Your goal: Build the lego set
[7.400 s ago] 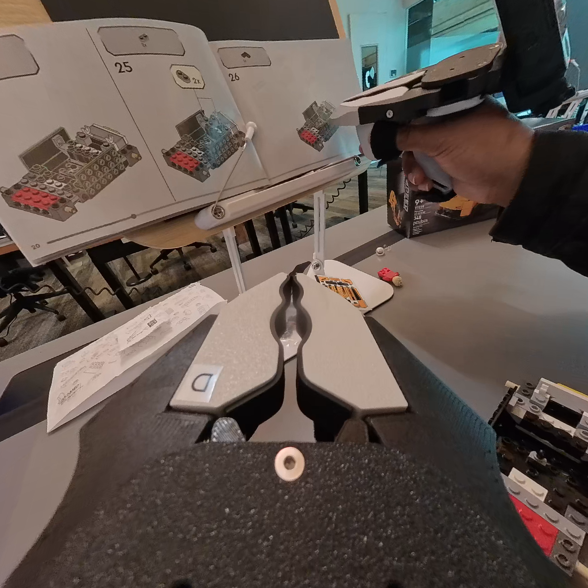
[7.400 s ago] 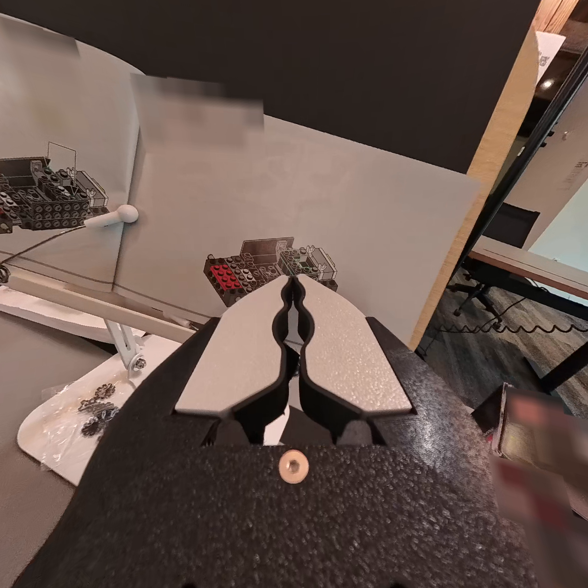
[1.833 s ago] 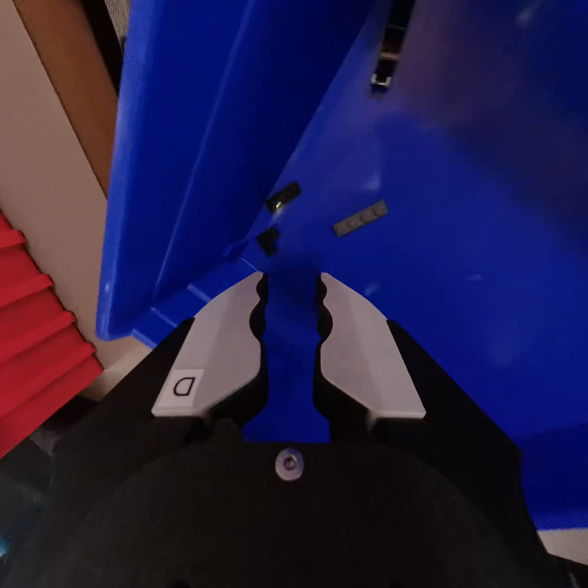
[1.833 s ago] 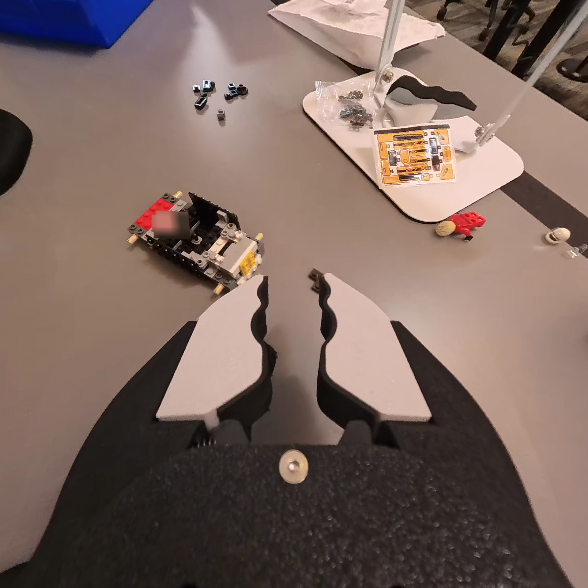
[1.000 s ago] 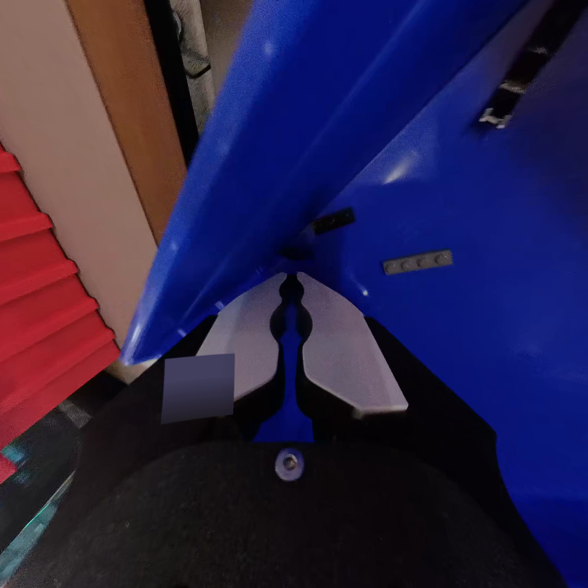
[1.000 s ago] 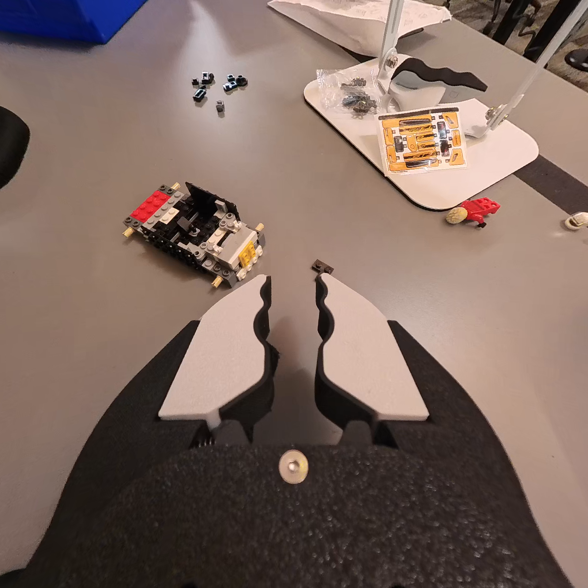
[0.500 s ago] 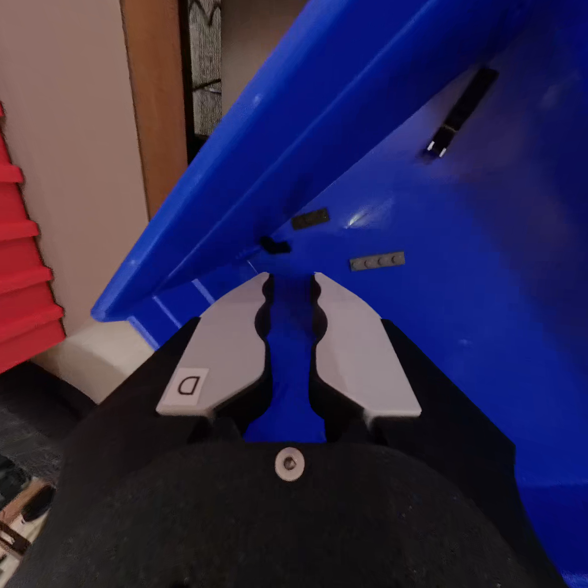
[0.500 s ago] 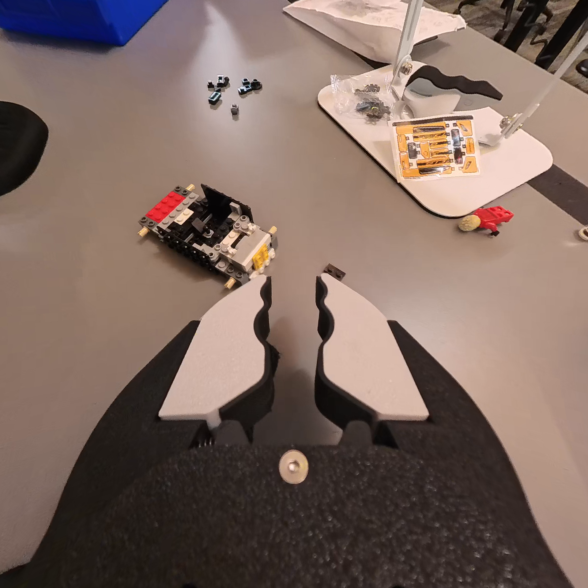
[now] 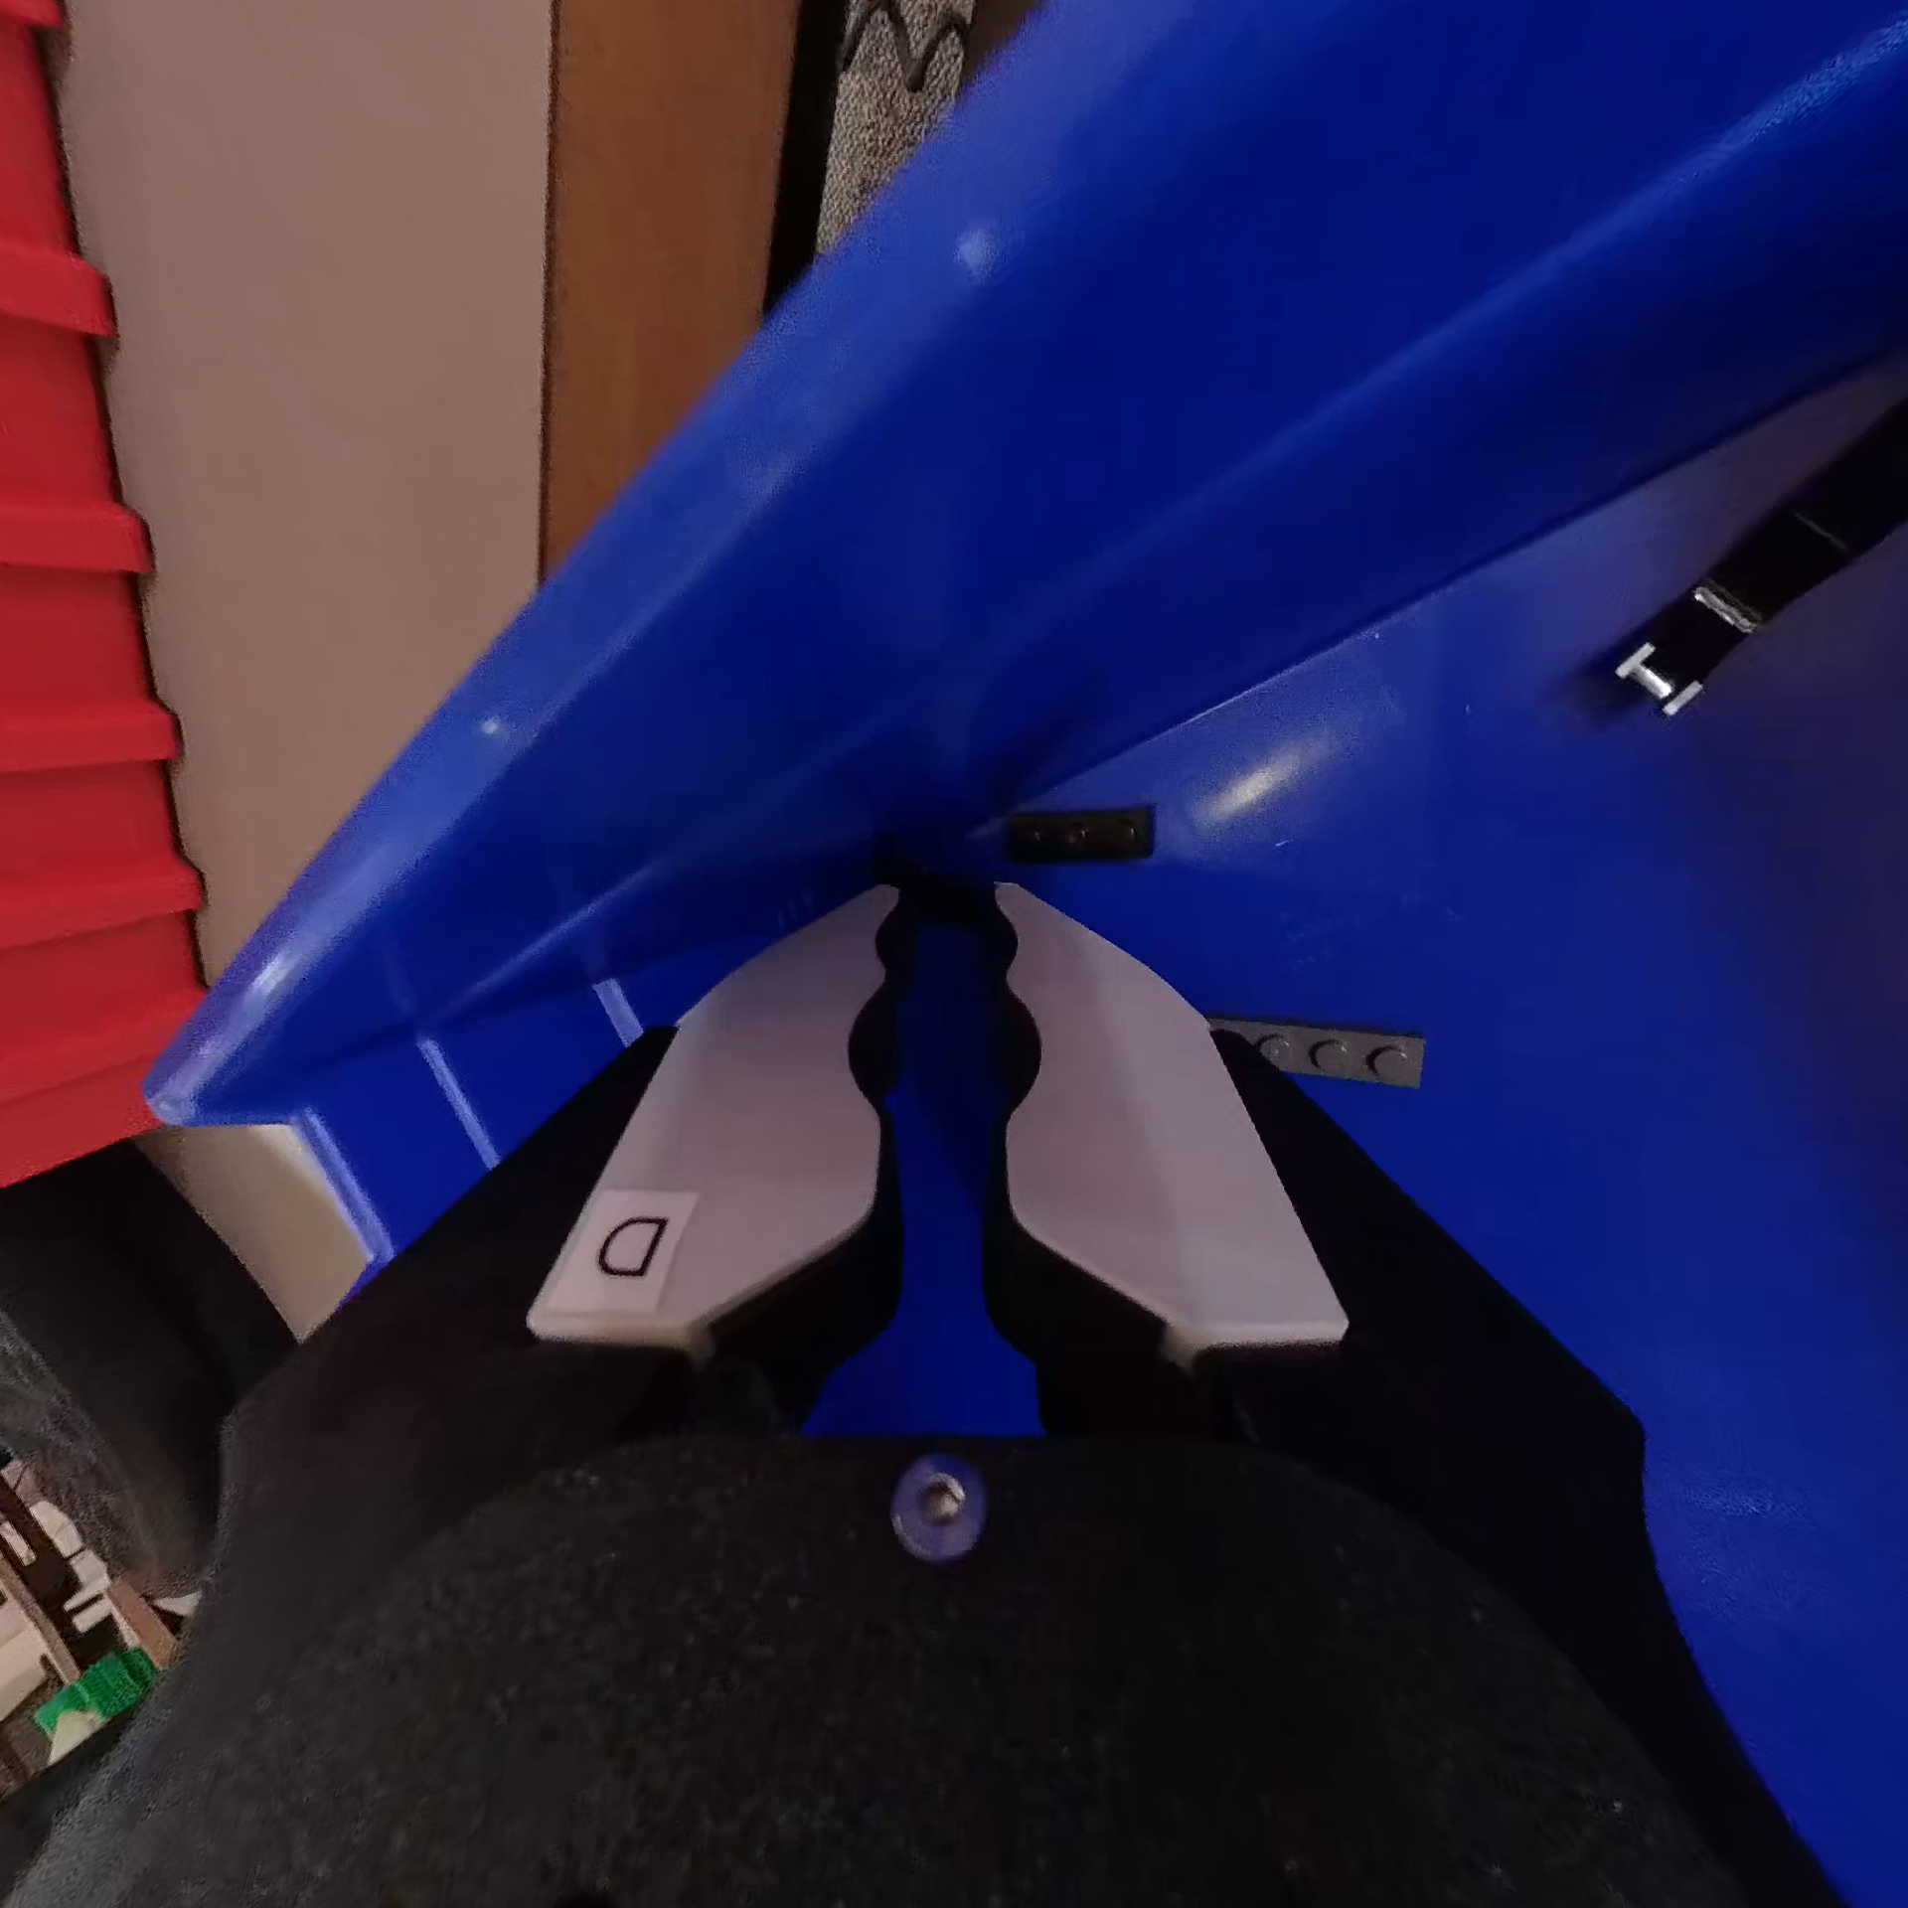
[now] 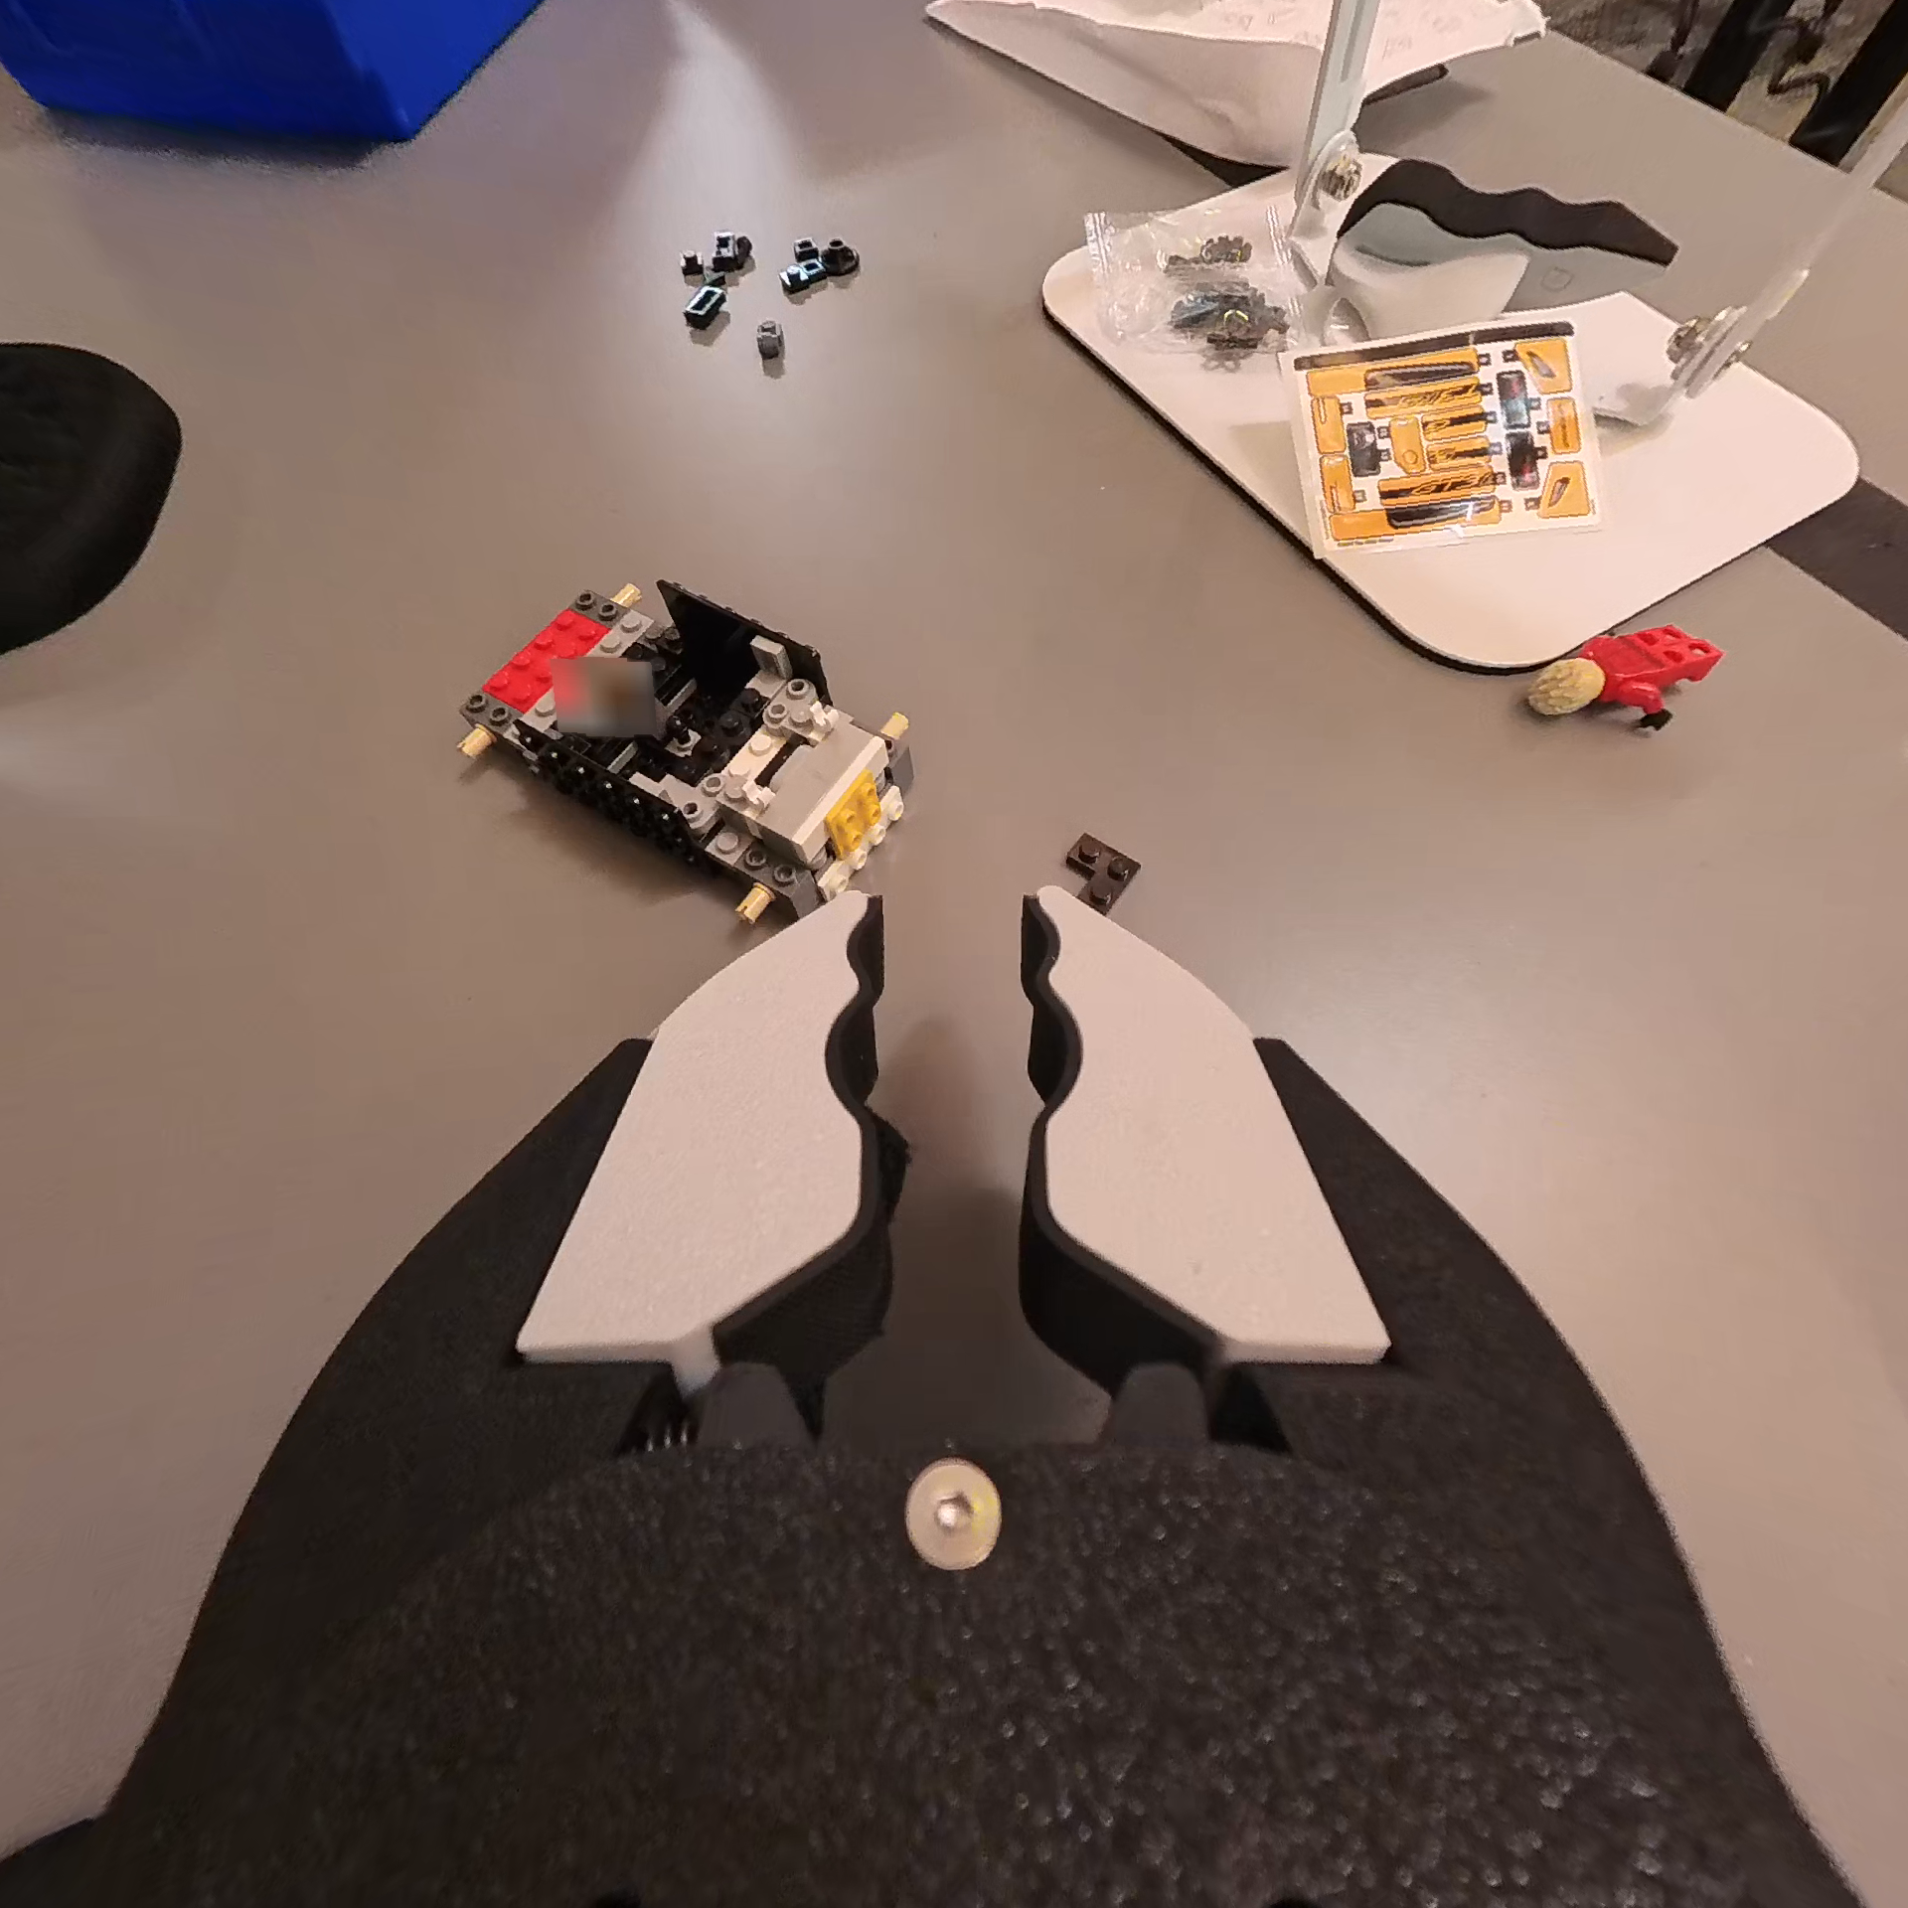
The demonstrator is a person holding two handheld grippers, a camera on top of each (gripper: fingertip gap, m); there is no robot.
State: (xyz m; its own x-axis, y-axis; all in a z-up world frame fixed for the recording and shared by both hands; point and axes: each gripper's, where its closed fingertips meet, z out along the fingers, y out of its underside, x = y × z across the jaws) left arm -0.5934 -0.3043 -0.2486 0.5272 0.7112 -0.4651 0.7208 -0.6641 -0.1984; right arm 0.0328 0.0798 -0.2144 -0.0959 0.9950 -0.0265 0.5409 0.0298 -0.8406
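In the left wrist view my left gripper point(image 9: 942, 896) is inside a blue bin point(image 9: 1136, 465), down in the corner where wall meets floor. Its tips are closed to a narrow gap onto a small black piece point(image 9: 942, 888). A black plate point(image 9: 1079, 834), a grey four-stud plate point(image 9: 1332, 1055) and a long black part with a silver end point(image 9: 1693, 650) lie on the bin floor. In the right wrist view my right gripper point(image 10: 952, 909) is open and empty above the grey table. The part-built car point(image 10: 687, 743) lies just ahead to its left. A small dark corner plate point(image 10: 1107, 865) lies at its right fingertip.
Loose small black pieces point(image 10: 764, 279) lie farther back. A white stand base point(image 10: 1755, 465) carries a bag of parts point(image 10: 1187, 279) and an orange sticker sheet point(image 10: 1445, 444). A red minifigure part point(image 10: 1621, 671) lies right. The blue bin point(image 10: 258, 62) stands far left. A red bin point(image 9: 62, 619) is beside it. There is about 75 cm between the tips of the two grippers.
My left gripper shut on nothing in the bin corner, opened, then moved forward and closed onto the small black piece. My right gripper stayed open and backed off slightly from the car.
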